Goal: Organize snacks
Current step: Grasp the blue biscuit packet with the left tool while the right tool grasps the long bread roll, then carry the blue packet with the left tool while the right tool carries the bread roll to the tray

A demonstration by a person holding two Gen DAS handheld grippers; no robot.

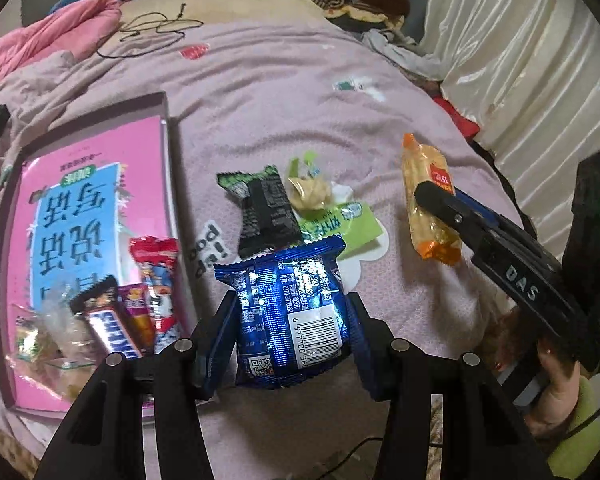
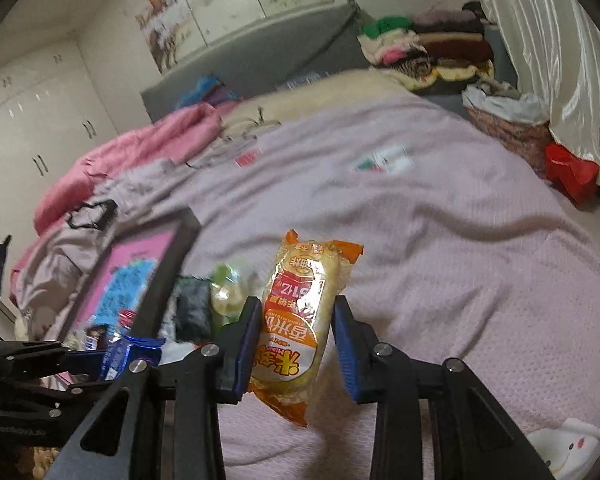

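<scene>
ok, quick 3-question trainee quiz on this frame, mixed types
1. True or false: the left gripper holds the blue snack packet.
2. What does the right gripper hold? A) black packet B) orange rice cracker pack C) Snickers bar
3. Fill in: the Snickers bar lies inside the ____.

Key:
1. True.
2. B, the orange rice cracker pack; the black packet lies on the bed.
3. The pink-bottomed box.
</scene>
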